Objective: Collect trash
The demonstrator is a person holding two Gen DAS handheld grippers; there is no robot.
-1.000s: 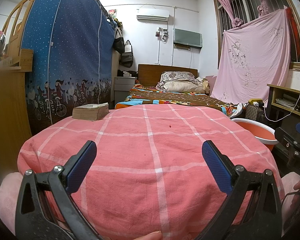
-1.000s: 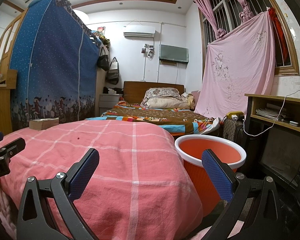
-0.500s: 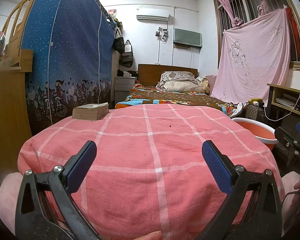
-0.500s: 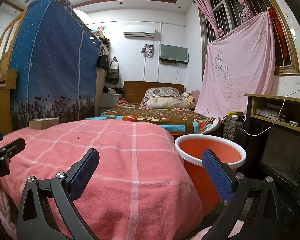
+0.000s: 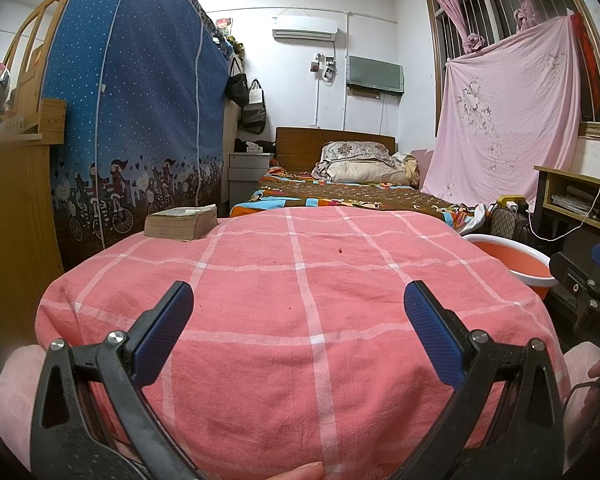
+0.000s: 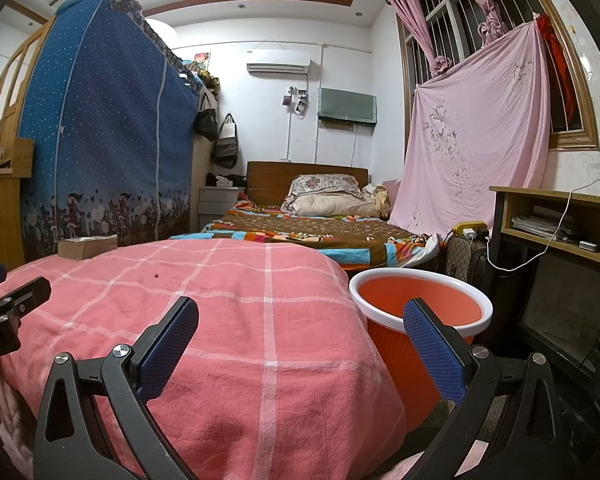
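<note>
A table draped in a pink checked cloth [image 5: 300, 300] [image 6: 220, 320] fills the foreground. A tiny dark red speck [image 5: 341, 251] [image 6: 155, 277] lies on the cloth near the middle. To the right of the table stands an orange bin with a white rim [image 6: 420, 300] [image 5: 512, 260], nothing visible inside it. My left gripper [image 5: 299, 302] is open above the cloth's near edge, nothing between its fingers. My right gripper [image 6: 300, 318] is open over the table's right corner, its right finger in front of the bin.
A thick old book [image 5: 182, 222] [image 6: 88, 246] lies at the table's far left corner. Behind are a bed with a patterned cover [image 5: 340, 196], a blue fabric wardrobe [image 5: 132, 120], a wooden unit at left [image 5: 12, 220] and a desk with cables at right [image 6: 556, 232].
</note>
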